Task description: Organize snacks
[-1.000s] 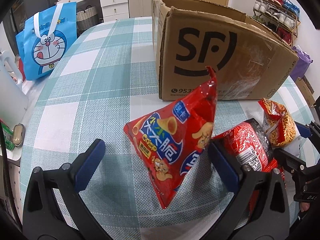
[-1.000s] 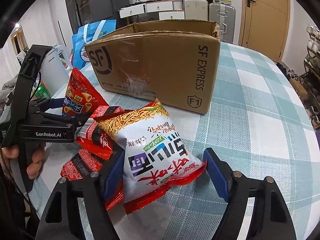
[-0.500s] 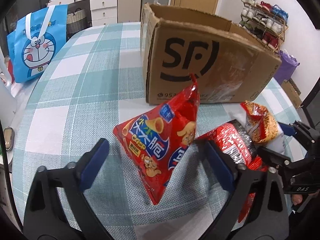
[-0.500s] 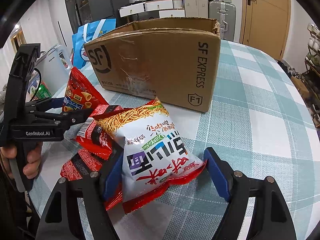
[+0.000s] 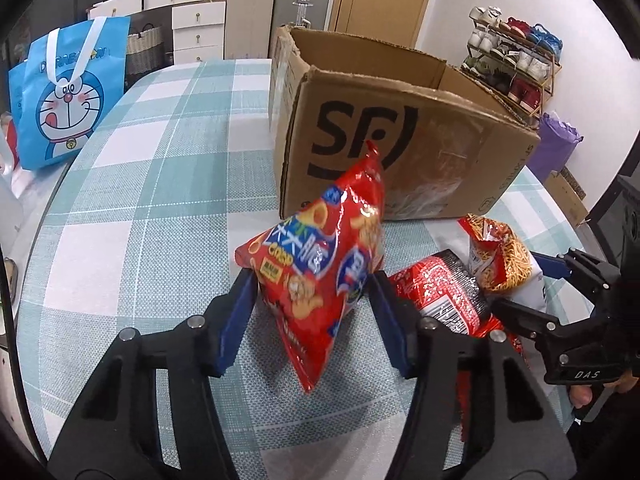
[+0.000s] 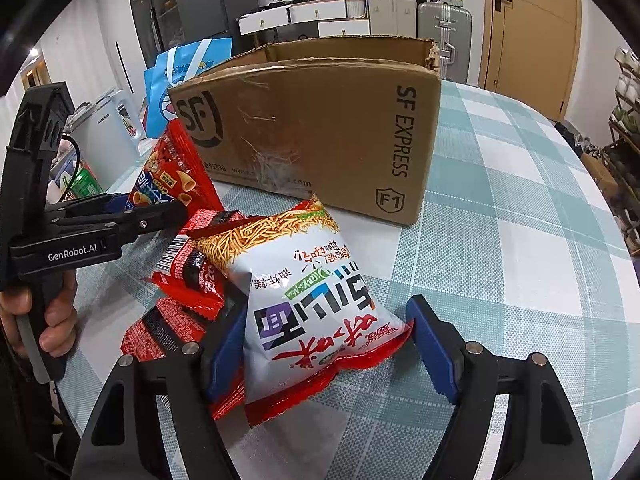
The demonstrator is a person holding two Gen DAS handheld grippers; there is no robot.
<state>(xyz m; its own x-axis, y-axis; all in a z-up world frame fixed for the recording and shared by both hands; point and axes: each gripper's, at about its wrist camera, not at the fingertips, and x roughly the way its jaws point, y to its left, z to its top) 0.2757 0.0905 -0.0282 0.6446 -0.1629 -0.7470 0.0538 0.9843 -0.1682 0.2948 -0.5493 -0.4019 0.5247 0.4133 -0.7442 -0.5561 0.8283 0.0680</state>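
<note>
Left gripper (image 5: 312, 300): closed since a second ago onto the red corn-cone snack bag (image 5: 320, 272), before the SF Express box (image 5: 400, 136). Red noodle packets (image 5: 440, 292) beside it. Right gripper (image 6: 324, 340): wide apart, straddling the white crispy-noodle bag (image 6: 312, 292). Doraemon bag (image 5: 64, 96) left of box.

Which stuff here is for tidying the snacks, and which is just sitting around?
For the job: red chip bag, noodle bag, red packets, box.

Just lying about: blue cartoon bag, suitcases, shoe rack.
</note>
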